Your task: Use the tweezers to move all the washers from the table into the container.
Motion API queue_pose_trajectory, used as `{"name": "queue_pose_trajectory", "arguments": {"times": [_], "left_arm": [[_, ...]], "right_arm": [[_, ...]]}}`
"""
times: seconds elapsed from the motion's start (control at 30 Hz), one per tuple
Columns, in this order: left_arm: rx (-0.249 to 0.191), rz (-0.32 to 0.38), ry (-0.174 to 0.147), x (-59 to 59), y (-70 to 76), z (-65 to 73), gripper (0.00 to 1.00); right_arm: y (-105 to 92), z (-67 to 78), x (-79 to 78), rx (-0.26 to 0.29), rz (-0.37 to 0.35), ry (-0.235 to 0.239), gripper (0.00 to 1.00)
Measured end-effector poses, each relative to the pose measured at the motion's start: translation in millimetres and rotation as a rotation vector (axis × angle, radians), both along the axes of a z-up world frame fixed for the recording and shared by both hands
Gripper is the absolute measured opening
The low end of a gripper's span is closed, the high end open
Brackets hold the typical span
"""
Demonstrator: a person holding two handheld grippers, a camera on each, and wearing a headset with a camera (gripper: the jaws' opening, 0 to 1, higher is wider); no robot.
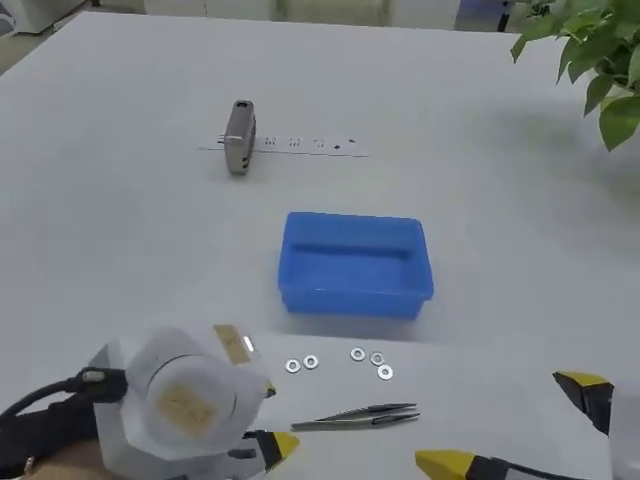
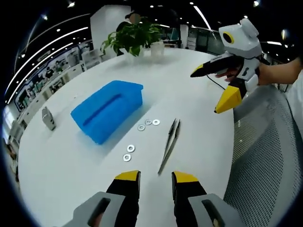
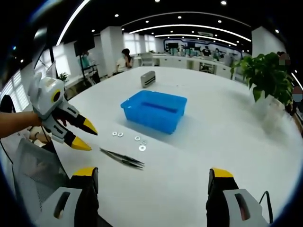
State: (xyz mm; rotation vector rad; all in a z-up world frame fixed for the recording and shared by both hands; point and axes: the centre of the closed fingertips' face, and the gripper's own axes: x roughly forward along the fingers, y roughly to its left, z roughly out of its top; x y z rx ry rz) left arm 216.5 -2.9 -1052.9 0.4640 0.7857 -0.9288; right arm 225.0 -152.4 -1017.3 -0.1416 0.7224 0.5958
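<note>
Several small metal washers [image 1: 358, 355] lie loose on the white table, just in front of the blue container [image 1: 350, 298]. Silver tweezers [image 1: 355, 416] lie flat nearer to me, below the washers. My left gripper [image 1: 276, 417] hovers at the tweezers' left end, open and holding nothing. My right gripper [image 1: 510, 421] is wide open to the right of the tweezers. In the left gripper view the tweezers [image 2: 169, 144] lie just beyond the jaws, with washers [image 2: 130, 148] and container [image 2: 118, 118] to their left. The right gripper view has tweezers [image 3: 122, 158], washers [image 3: 142, 148] and container [image 3: 151, 116] ahead.
A small metal block [image 1: 239, 137] stands at the back beside a printed strip [image 1: 300, 145]. A potted plant [image 1: 600, 60] leans in at the far right. A mesh chair [image 2: 265, 156] sits beyond the table edge.
</note>
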Motion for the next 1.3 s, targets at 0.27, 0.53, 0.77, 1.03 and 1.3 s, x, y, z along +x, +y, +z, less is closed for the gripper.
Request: {"name": "queue_pose_trajectory", "arguments": {"times": [0.27, 0.53, 0.77, 1.03, 1.3], "left_arm": [[0.033, -0.067, 0.023, -2.4, -9.3, -15.8, 0.12], [0.041, -0.085, 0.026, -1.2, -9.0, -23.6, 0.04], [0.041, -0.142, 0.025, -2.0, -13.1, -25.6, 0.0], [0.058, -0.193, -0.015, -4.4, -16.5, -16.8, 0.0], [0.043, -0.182, -0.052, -13.0, -20.4, 11.2, 0.0]], "right_arm": [[3.7, -4.6, -2.5, -0.003, 0.017, 0.019, 0.95], [9.3, -7.0, -4.4, -0.005, 0.042, 0.03, 0.95], [16.1, -4.2, -4.6, -0.002, 0.066, 0.025, 0.94], [24.3, 6.4, -2.8, -0.007, 0.113, -0.005, 0.92], [38.2, 17.7, -7.7, 0.015, 0.161, -0.025, 0.85]]}}
